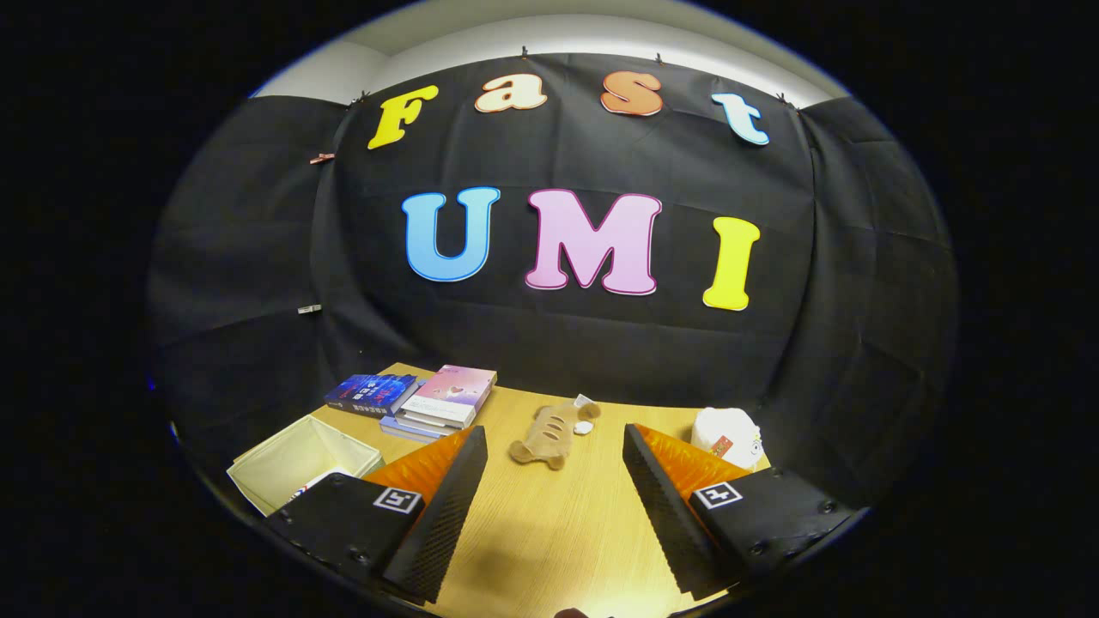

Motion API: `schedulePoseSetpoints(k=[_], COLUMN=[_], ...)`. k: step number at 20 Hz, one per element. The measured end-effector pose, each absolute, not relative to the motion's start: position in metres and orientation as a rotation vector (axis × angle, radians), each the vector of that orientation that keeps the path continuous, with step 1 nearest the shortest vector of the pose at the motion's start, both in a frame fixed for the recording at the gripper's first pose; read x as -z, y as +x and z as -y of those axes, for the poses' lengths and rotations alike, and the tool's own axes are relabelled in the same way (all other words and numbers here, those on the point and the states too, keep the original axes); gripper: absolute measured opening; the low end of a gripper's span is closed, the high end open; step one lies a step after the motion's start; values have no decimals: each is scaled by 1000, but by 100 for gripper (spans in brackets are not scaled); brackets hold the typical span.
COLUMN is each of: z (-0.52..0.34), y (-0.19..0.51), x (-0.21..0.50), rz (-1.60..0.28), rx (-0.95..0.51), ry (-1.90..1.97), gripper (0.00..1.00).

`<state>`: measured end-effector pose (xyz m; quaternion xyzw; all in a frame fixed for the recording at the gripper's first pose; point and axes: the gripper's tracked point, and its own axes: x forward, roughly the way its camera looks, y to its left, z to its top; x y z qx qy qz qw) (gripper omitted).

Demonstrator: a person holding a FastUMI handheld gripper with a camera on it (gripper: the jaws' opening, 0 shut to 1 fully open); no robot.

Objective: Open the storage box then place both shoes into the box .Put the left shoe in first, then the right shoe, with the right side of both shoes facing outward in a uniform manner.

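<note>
The storage box (296, 459), a cream fabric bin, sits open-topped at the lower left of the frame on the table (549, 524), beside the left finger; something with a coloured edge shows at its near bottom corner, too hidden to tell. The gripper (554, 468) has its jaws wide apart over bare table. Beyond them lie a tan plush toy (549, 433), stacked books (421, 399) and a white plush (728, 433).

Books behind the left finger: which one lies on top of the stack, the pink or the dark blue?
The pink book tops the stack; the dark blue book lies flat on the table beside it. The open tool holds nothing.
</note>
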<state>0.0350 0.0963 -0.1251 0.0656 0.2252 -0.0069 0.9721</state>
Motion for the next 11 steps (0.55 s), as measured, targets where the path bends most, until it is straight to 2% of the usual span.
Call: schedulePoseSetpoints(k=[11], z=[-93], y=[22], x=[123], rz=[-459], rx=[1], ry=[134], gripper=[99])
